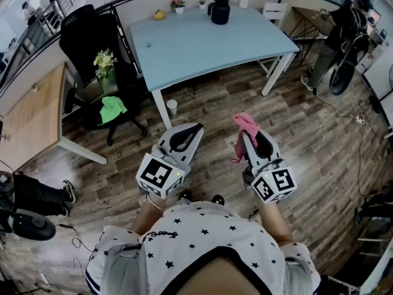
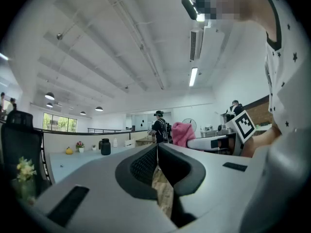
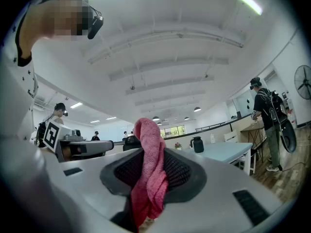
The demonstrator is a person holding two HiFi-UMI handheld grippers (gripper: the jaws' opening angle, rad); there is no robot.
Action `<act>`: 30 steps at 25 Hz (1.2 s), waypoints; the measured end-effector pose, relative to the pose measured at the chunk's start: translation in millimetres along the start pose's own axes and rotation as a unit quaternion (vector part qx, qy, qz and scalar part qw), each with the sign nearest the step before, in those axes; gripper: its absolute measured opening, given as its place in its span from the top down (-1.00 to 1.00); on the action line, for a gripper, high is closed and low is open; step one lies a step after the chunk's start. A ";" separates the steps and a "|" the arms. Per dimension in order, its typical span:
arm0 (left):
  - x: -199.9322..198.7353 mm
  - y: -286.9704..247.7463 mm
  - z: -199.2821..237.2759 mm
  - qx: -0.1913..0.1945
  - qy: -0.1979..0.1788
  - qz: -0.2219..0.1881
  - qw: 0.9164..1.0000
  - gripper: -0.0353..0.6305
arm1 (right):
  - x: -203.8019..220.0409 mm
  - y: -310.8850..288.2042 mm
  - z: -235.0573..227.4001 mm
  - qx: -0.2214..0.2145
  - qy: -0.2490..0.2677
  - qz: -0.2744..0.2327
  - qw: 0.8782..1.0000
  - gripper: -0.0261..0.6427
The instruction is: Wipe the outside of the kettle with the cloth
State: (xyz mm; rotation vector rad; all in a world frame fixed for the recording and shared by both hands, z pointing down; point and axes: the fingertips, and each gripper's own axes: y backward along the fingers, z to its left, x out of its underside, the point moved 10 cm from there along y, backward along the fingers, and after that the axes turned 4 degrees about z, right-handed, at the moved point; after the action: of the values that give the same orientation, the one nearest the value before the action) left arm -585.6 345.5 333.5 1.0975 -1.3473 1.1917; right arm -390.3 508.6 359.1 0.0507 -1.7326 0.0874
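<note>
A dark kettle (image 1: 220, 10) stands at the far edge of the light blue table (image 1: 202, 45); it shows small in the left gripper view (image 2: 105, 146) and the right gripper view (image 3: 196, 144). My right gripper (image 1: 245, 129) is shut on a pink cloth (image 1: 245, 132), which hangs from between its jaws (image 3: 150, 176); the cloth also shows in the left gripper view (image 2: 181, 133). My left gripper (image 1: 198, 128) is shut with nothing between its jaws. Both grippers are held close to my body above the wooden floor, well short of the table.
A black office chair (image 1: 98, 54) at the left holds a green cloth (image 1: 112, 109) and a vase of flowers (image 1: 105, 66). A wooden desk (image 1: 31, 118) is at far left. A white cup (image 1: 172, 107) stands on the floor by a table leg. A person (image 1: 336, 35) stands at far right.
</note>
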 end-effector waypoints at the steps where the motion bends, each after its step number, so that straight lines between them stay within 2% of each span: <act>1: -0.2 -1.3 0.1 0.002 0.011 -0.007 1.000 0.81 | -0.2 0.5 -2.1 -0.001 0.000 0.000 1.000 0.56; 5: 1.3 -6.7 0.4 -0.001 0.036 -0.019 0.999 0.81 | 0.2 3.4 -9.8 0.001 0.003 -0.003 1.000 0.56; 9: 2.4 -16.1 -4.0 -0.011 0.033 -0.009 0.999 0.81 | 0.0 8.2 -20.7 0.002 0.001 -0.003 1.000 0.56; 16: -0.3 -42.6 -32.1 -0.002 0.023 -0.010 1.000 0.81 | -1.0 29.4 -48.0 -0.005 -0.012 -0.017 1.000 0.56; 21: -1.9 -56.0 -53.9 -0.002 0.023 -0.004 1.000 0.81 | -0.8 46.3 -67.9 -0.004 -0.030 -0.024 0.999 0.56; 26: -0.8 -67.1 -66.0 0.002 0.040 0.001 0.999 0.81 | 2.2 55.4 -84.6 -0.008 -0.055 -0.024 0.998 0.56; 30: -1.9 -74.6 -66.5 -0.009 0.018 0.013 1.000 0.81 | 5.6 52.9 -96.1 -0.015 -0.090 -0.029 0.995 0.56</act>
State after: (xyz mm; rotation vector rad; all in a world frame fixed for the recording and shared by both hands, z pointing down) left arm -504.6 403.6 340.8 1.0448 -1.3454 1.2106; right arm -301.2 569.8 378.5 0.0880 -1.9117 0.0140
